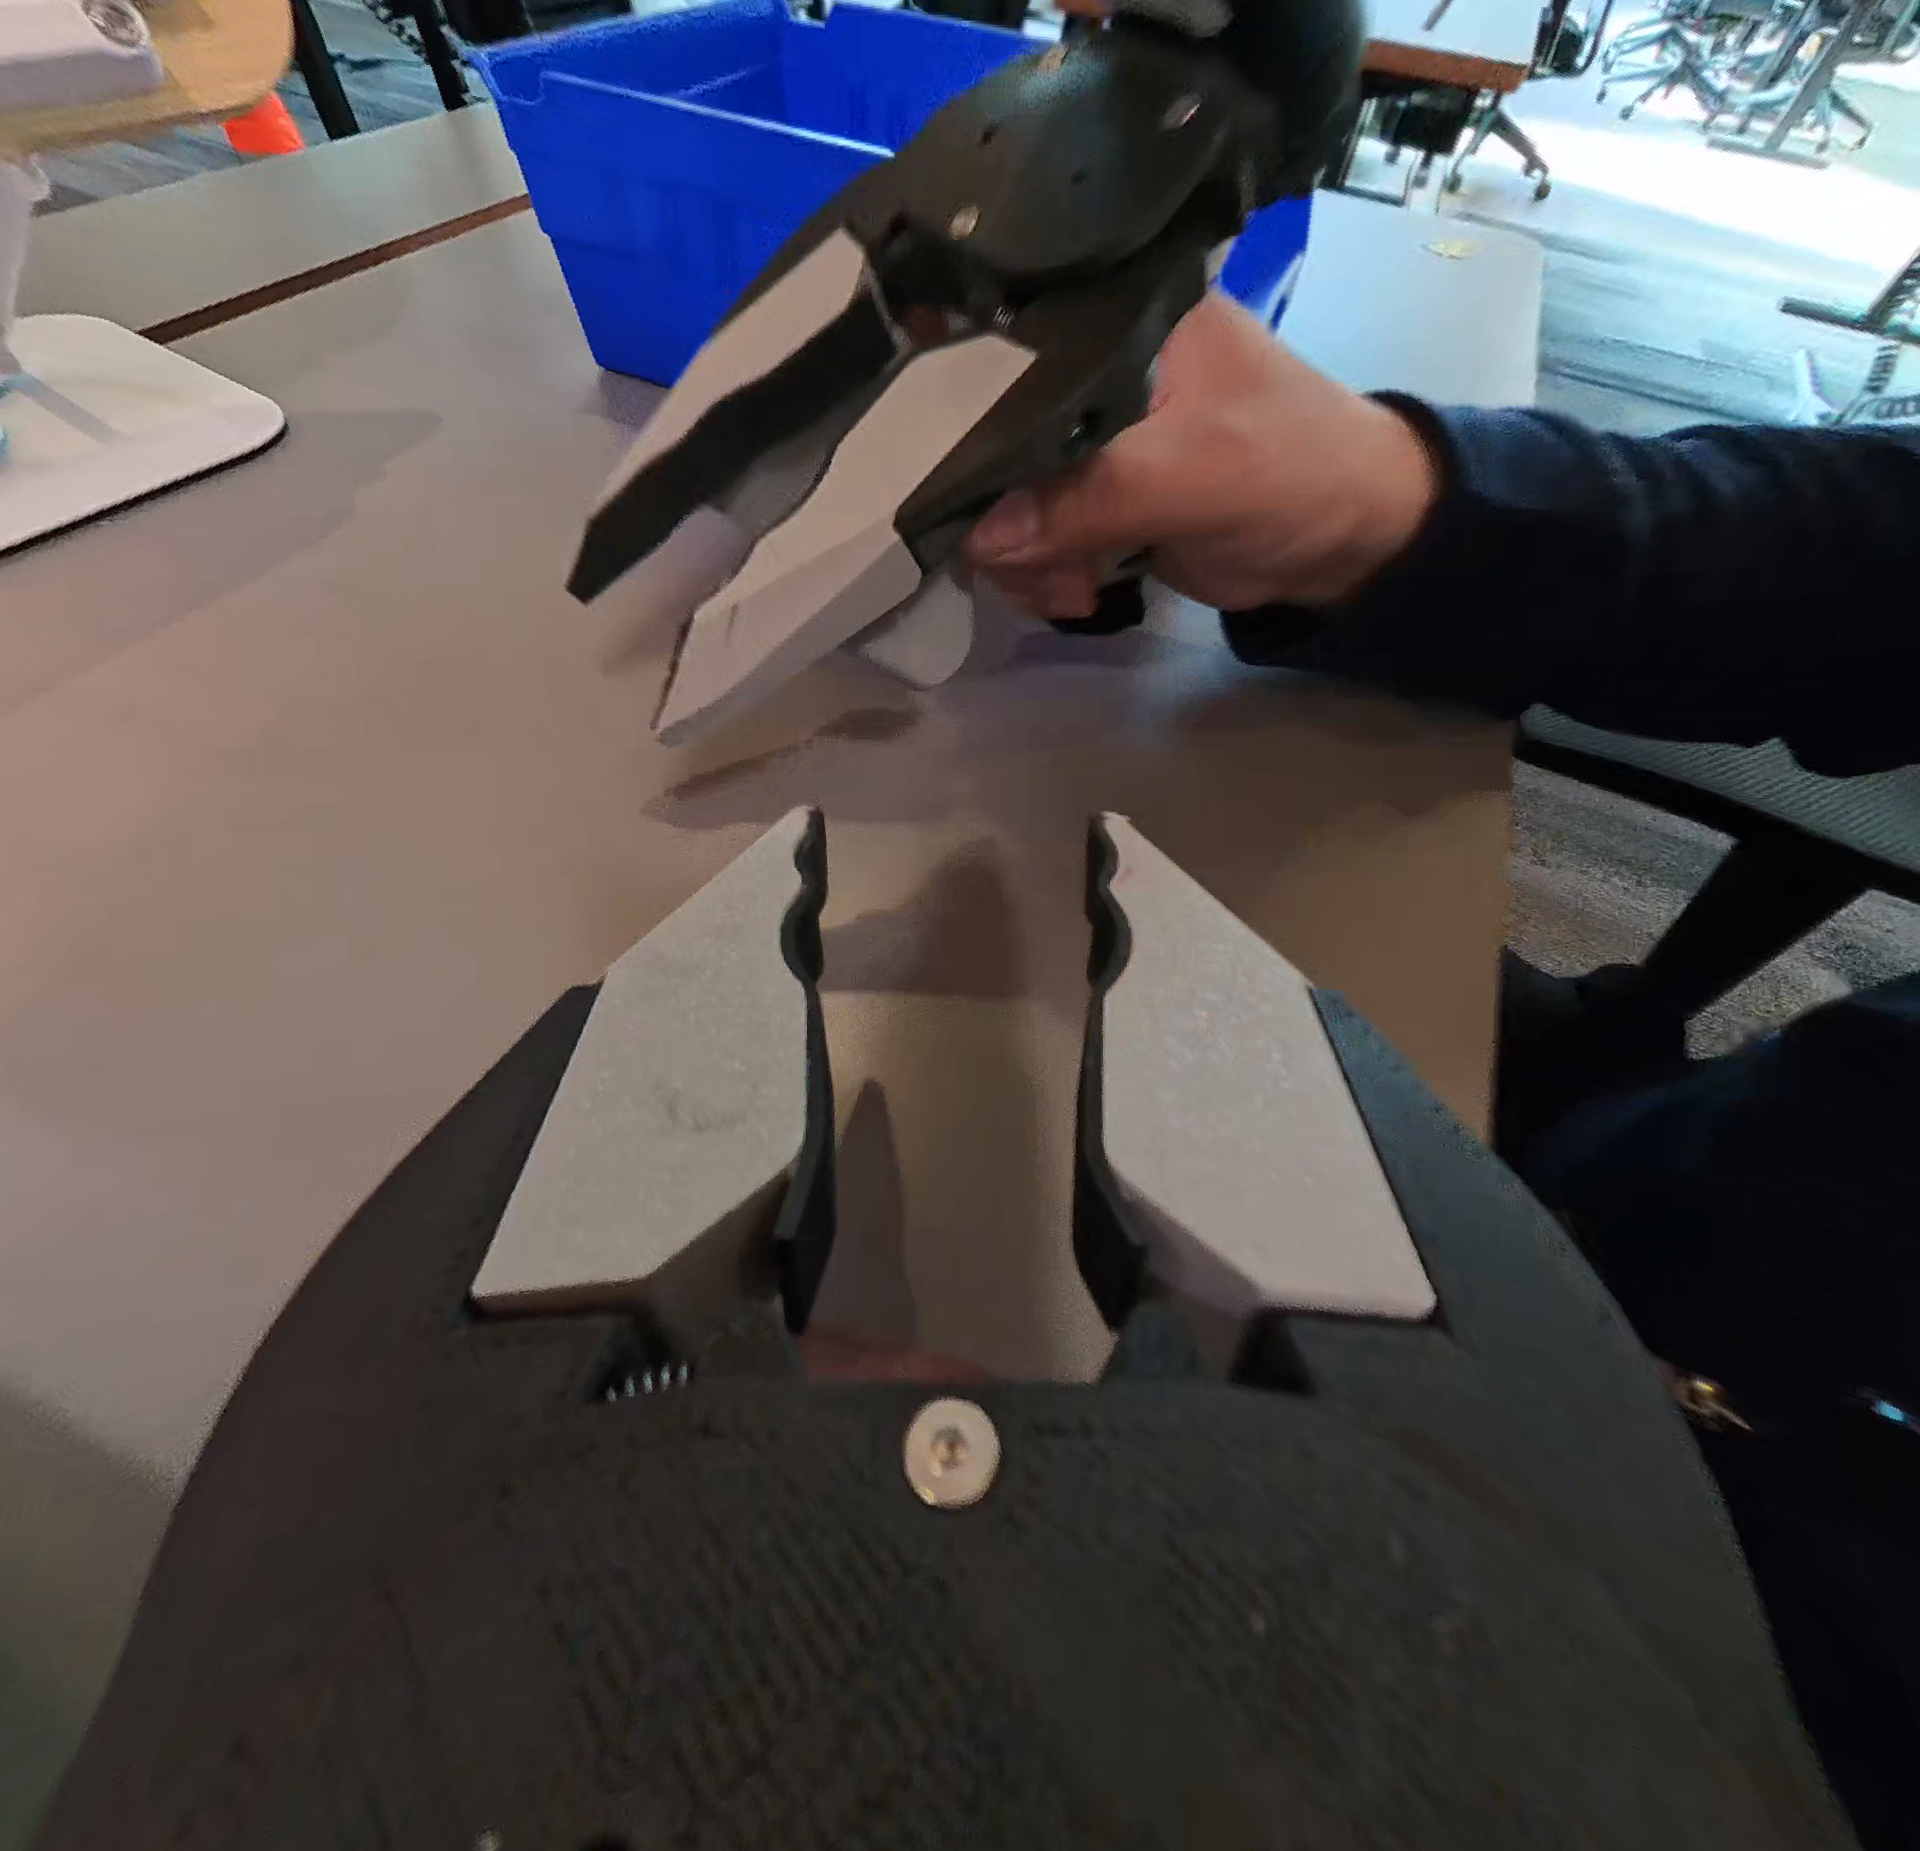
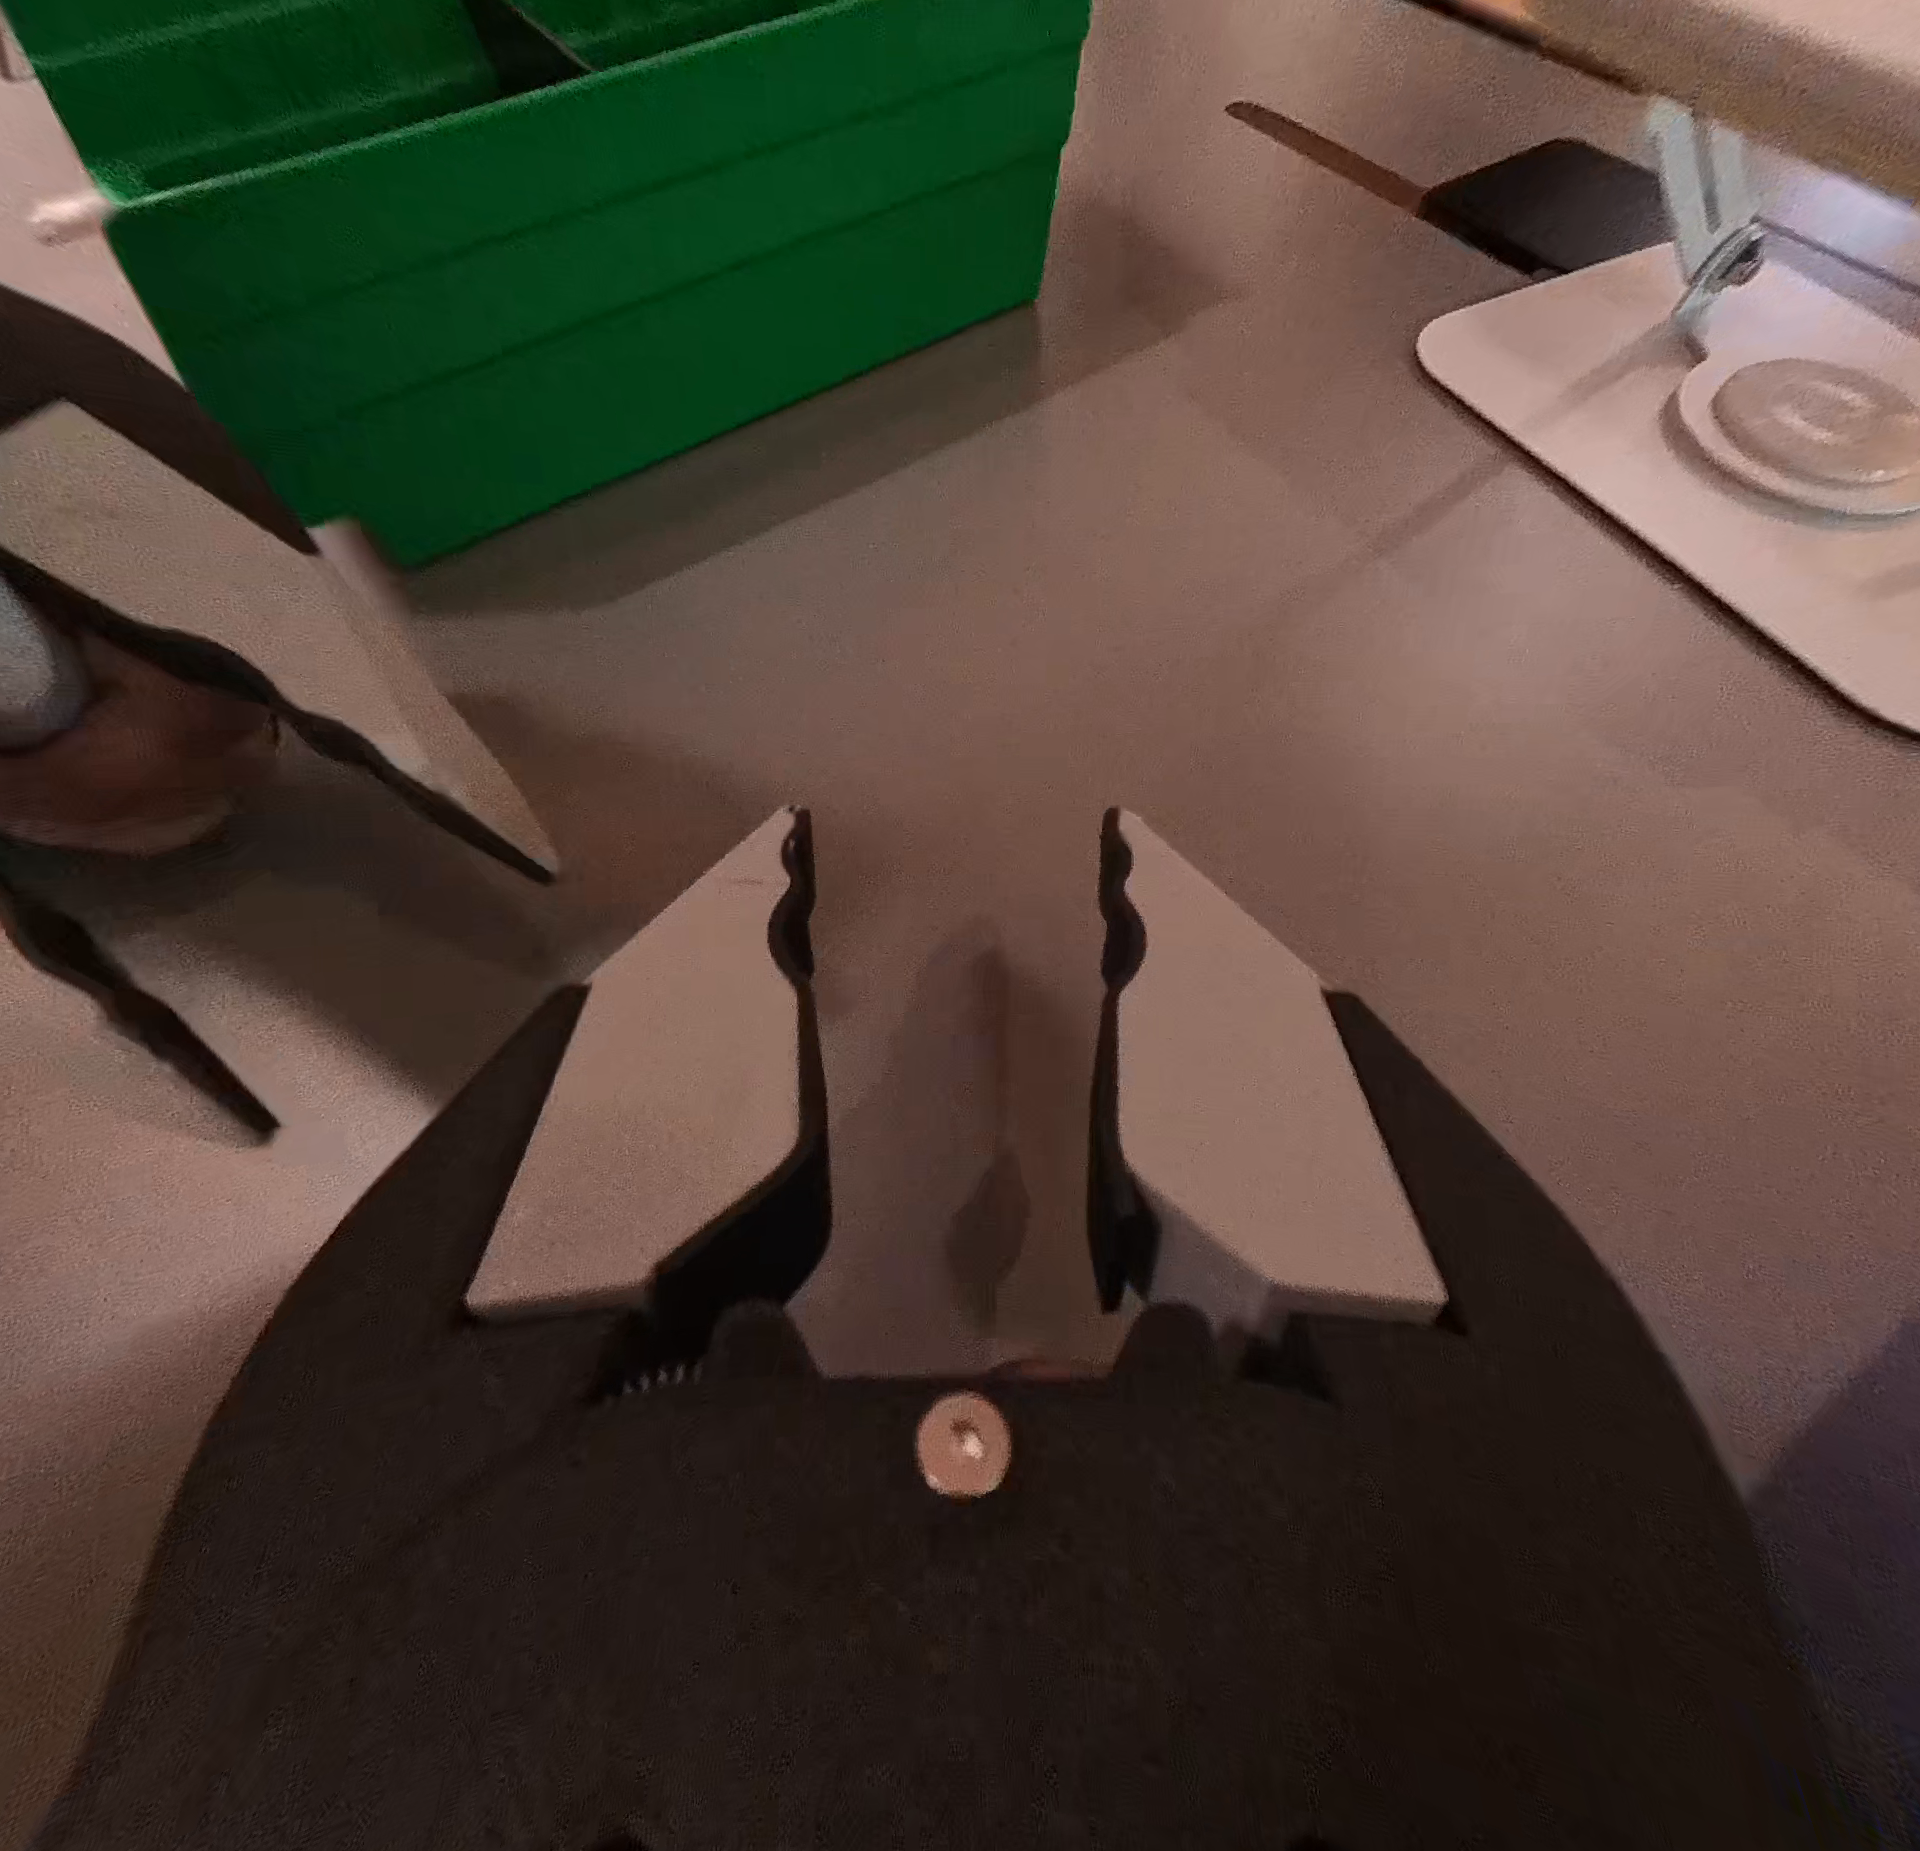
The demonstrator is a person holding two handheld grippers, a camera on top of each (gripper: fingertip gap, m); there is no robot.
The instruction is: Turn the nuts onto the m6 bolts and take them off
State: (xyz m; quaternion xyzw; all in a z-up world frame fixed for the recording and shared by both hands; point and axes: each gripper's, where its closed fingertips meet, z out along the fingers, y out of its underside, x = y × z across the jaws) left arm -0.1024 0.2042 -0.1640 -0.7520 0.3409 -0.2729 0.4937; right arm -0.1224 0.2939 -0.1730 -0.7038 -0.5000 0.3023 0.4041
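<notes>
Hovering over the grey matte tabletop (image 1: 312, 721), the left black two-finger gripper with pale grey finger plates (image 1: 956, 835) has its jaws parted with a clear gap, nothing between them, only bare table showing through. Right black two-finger gripper with pale grey finger plates (image 2: 956, 835) same state: jaws apart, empty, table under the gap. In the left wrist view the right gripper shows farther off, angled down toward the table, tips near the surface, held by a bare hand (image 1: 1226, 482) with a dark blue sleeve (image 1: 1662, 575). Blue plastic bin (image 1: 707, 170) sits behind it on the table. In the right wrist view a green plastic bin with inner dividers (image 2: 623, 274) sits ahead and left, the left gripper's fingers at the left edge just in front of it. White flat stand base (image 2: 1621, 471) at right, well apart. Nuts and M6 bolts: cannot tell where they are, none visible on the table or in the visible parts of either bin.
</notes>
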